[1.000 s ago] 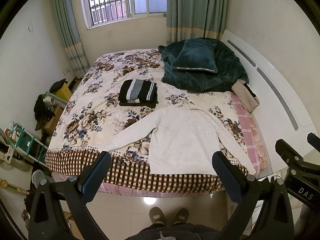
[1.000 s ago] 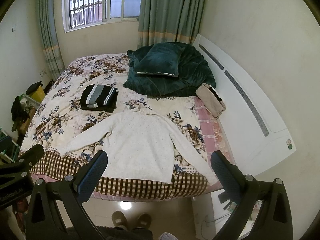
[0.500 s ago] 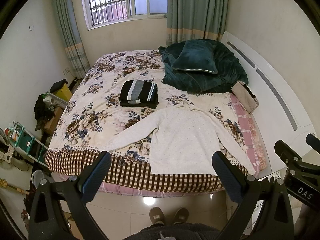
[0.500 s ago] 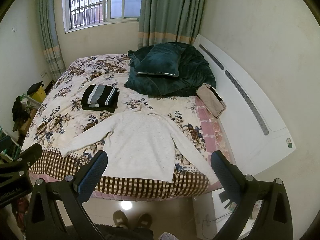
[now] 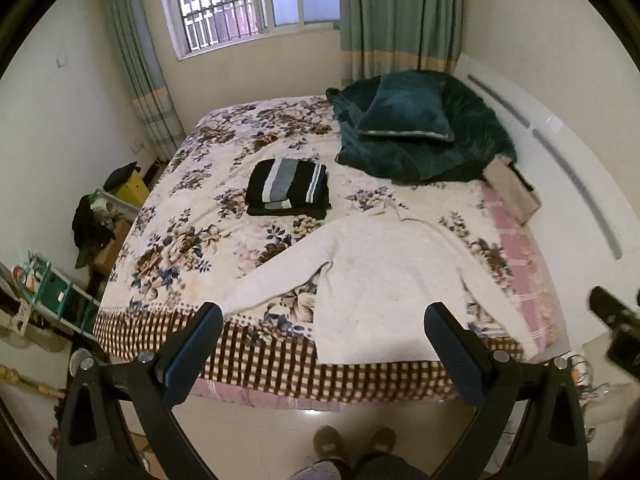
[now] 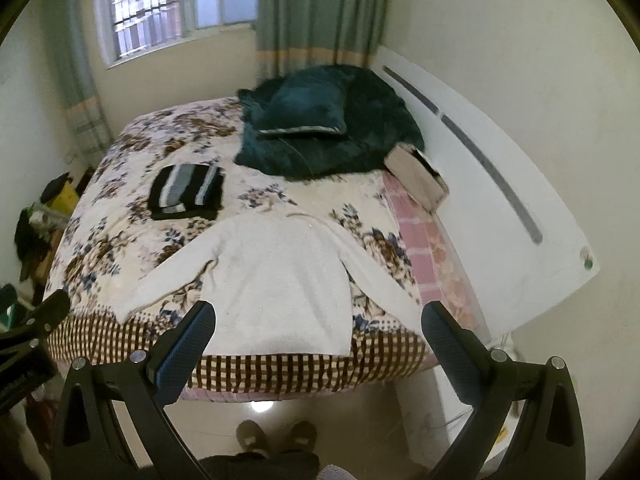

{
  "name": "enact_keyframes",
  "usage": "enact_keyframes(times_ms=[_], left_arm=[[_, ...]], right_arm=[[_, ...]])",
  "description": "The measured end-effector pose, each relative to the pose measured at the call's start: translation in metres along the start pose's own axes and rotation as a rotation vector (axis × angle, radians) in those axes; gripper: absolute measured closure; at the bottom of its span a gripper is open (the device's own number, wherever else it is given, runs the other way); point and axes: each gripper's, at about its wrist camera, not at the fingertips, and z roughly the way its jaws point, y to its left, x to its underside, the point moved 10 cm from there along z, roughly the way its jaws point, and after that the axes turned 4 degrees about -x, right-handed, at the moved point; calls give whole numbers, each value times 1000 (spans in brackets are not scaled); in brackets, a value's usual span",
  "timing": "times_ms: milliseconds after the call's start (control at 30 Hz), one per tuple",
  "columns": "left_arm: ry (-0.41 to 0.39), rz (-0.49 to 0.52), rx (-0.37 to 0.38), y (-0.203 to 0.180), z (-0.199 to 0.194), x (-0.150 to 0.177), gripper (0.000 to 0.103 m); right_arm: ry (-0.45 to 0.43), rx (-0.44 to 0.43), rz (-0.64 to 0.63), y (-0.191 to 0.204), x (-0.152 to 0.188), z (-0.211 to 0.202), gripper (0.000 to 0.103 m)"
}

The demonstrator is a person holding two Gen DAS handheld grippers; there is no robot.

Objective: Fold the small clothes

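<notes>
Fuzzy white knit sweater (image 5: 384, 276) lies on soft printed-cloth bedspread (image 5: 200, 216); plush teal pillow (image 5: 404, 110).

Right wrist view motion-blurred throughout; striped folded garment (image 6: 186, 192) stripes smeared. Person's shoes (image 5: 354, 442) cut by lower edge. Right gripper (image 5: 616, 332) only partly in left view, blurred, jaw state unreadable there

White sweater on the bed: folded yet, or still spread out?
Spread out. The white sweater lies flat on the bed, both sleeves angled outward, hem at the near edge.
</notes>
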Motion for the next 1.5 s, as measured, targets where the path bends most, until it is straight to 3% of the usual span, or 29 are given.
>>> enact_keyframes(times_ms=[200, 367, 433, 533, 600, 767, 900, 1100, 1167, 1200, 1300, 1433, 1500], left_arm=[[84, 44, -22, -34, 101, 7, 0], [186, 99, -71, -81, 197, 25, 0], [223, 117, -108, -94, 231, 31, 0], [288, 140, -145, -121, 285, 45, 0], [333, 169, -156, -140, 324, 56, 0], [423, 236, -174, -179, 402, 85, 0], [504, 213, -195, -189, 456, 108, 0], [536, 171, -199, -203, 514, 118, 0], [528, 165, -194, -202, 526, 117, 0], [524, 161, -188, -201, 530, 116, 0], [518, 153, -174, -198, 541, 113, 0], [482, 126, -151, -184, 543, 105, 0], [453, 110, -145, -172, 540, 99, 0]], right_arm=[[92, 113, 204, -75, 27, 106, 0], [229, 157, 463, -169, 88, 215, 2], [292, 170, 583, -212, 121, 261, 19], [357, 182, 737, -268, 171, 323, 37], [383, 173, 861, -305, 205, 366, 38], [374, 163, 1087, -366, 261, 458, 37], [360, 121, 1354, -398, 303, 530, 37], [262, 127, 1663, -425, 343, 583, 36], [197, 163, 1714, -433, 345, 583, 36], [137, 209, 1722, -440, 343, 578, 41], [62, 318, 1616, -454, 324, 567, 92], [25, 394, 1447, -459, 282, 552, 95], [1, 405, 1304, -455, 236, 541, 95]])
